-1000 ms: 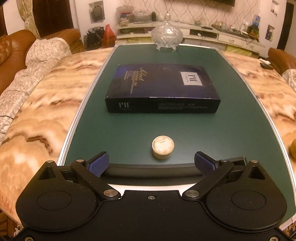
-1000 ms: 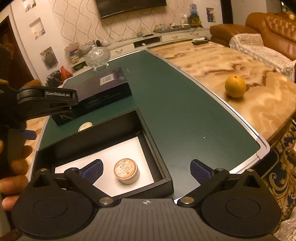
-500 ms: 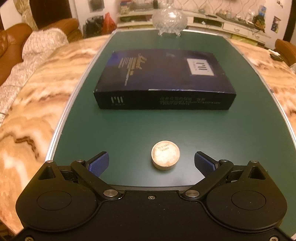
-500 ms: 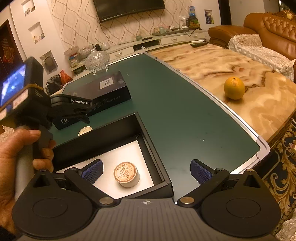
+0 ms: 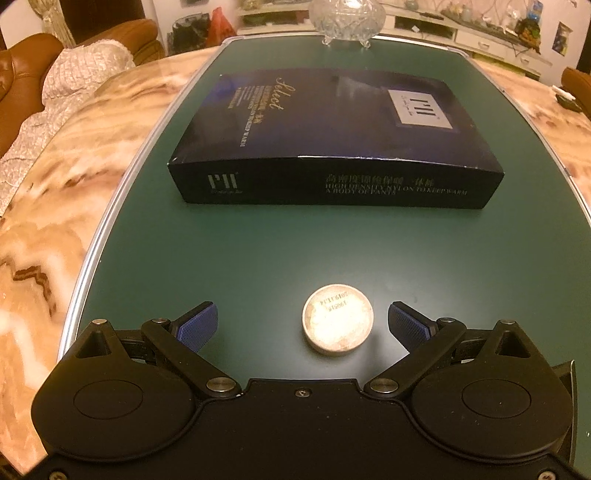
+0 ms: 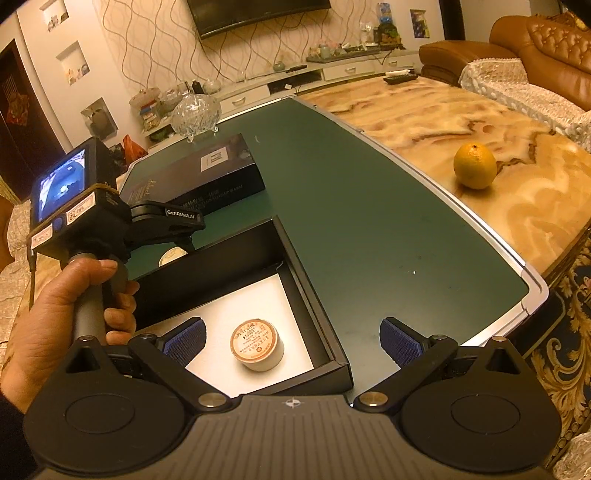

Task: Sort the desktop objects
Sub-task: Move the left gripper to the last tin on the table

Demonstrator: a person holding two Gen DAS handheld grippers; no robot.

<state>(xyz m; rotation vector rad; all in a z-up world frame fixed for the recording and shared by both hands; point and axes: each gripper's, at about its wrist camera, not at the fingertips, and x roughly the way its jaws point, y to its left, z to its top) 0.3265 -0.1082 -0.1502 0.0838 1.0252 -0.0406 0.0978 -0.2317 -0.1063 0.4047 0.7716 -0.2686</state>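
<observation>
On the green table mat (image 5: 258,258) the left gripper (image 5: 303,323) has its blue-padded fingers spread wide apart, holding nothing, with a small round tin (image 5: 337,318) lying flat on the mat between them, nearer the right-hand pad and touching neither; the tin's pale upturned face carries a printed date code. Beyond the tin, well apart from it, a closed dark blue carton (image 5: 332,147) printed "Select" lies flat on the mat, and past the carton's far side a cut-glass footed bowl (image 5: 347,16) stands near the mat's far edge. From the right wrist view, the right gripper (image 6: 291,341) is likewise open and empty, poised over an open black box tray (image 6: 314,295) with a white floor that sits on the mat on the near side of the carton. A second round tin (image 6: 257,344) with an orange-rimmed label rests upright on that white floor, between the right gripper's pads. A hand (image 6: 55,325) grips the handle of the left gripper just left of the tray. An orange (image 6: 474,166) sits on the marble tabletop (image 6: 443,122), off the mat, well to the right of the tray.
</observation>
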